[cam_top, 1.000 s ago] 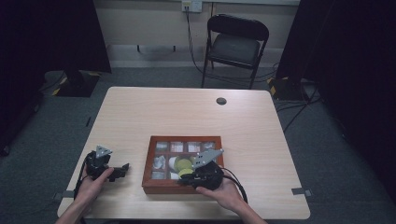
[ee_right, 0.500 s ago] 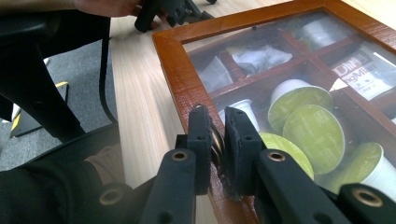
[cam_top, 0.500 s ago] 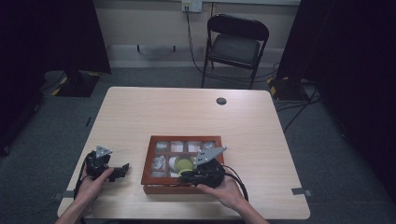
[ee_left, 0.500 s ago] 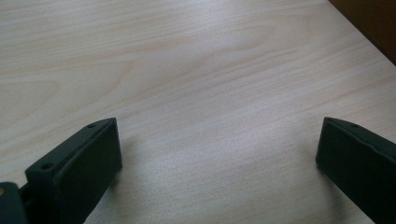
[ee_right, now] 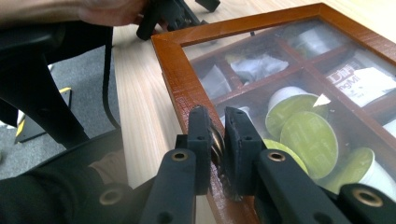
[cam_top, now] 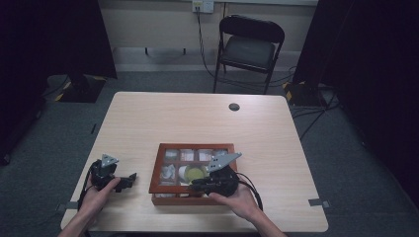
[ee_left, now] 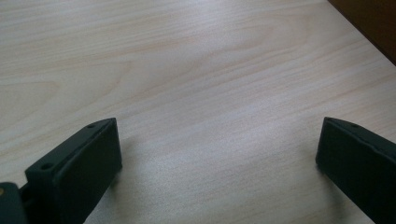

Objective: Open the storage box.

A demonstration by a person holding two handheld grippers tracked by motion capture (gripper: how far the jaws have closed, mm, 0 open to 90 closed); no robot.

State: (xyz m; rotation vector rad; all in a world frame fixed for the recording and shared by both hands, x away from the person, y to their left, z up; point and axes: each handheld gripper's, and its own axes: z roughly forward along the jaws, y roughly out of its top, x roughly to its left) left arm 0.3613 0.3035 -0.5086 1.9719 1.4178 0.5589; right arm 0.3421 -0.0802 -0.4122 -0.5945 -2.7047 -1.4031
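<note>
Wooden box (ee_right: 187, 88) flat, right gripper (ee_right: 217, 140) clamping its latch (ee_right: 217, 142), left gripper (ee_left: 217, 154) open.

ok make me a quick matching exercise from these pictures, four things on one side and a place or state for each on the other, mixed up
Things:
1. left gripper
2. right gripper
3. wooden box
4. folding chair

Places or states:
A. on the floor beyond the far edge of the table
B. jaws wide apart over bare tabletop
C. on the table, glass lid down, green-lidded pods inside
D. jaws pinched on a small metal knob at the box's front edge

Pairs: 1-B, 2-D, 3-C, 4-A
</note>
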